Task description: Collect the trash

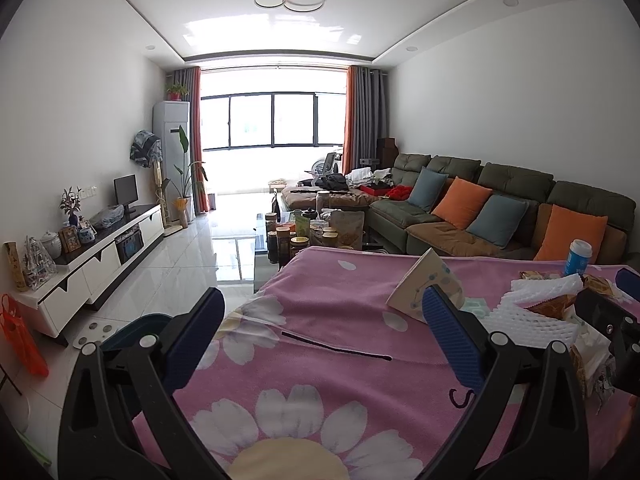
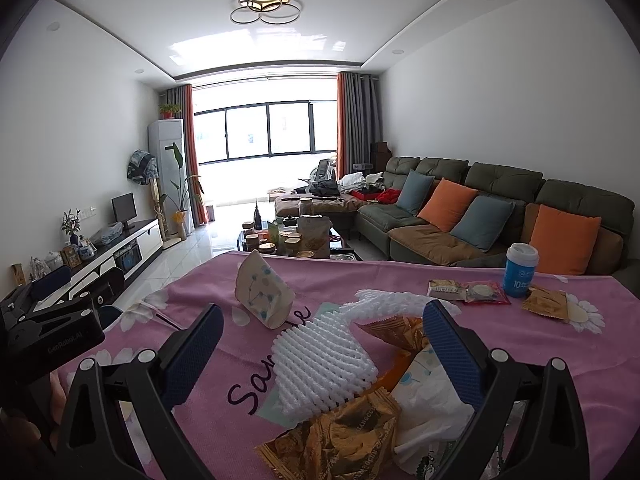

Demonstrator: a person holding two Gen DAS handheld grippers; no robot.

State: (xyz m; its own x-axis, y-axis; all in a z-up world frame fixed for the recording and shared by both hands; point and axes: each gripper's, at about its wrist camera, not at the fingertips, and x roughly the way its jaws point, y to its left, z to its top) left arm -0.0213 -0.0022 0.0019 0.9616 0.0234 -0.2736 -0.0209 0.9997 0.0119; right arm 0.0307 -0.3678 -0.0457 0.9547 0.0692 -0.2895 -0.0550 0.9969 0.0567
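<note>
White ribbed foam netting (image 2: 320,364) lies between the spread right tongs (image 2: 322,344).

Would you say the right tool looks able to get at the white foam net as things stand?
Probably yes: the right tool is open, and the white foam net lies on the pink blanket right between its fingers, nothing covering it.

white foam net (image 2: 320,364) | gold wrappers (image 2: 344,436) | crumpled tissue pack (image 2: 428,400) | heaped together on pink cloth
</note>
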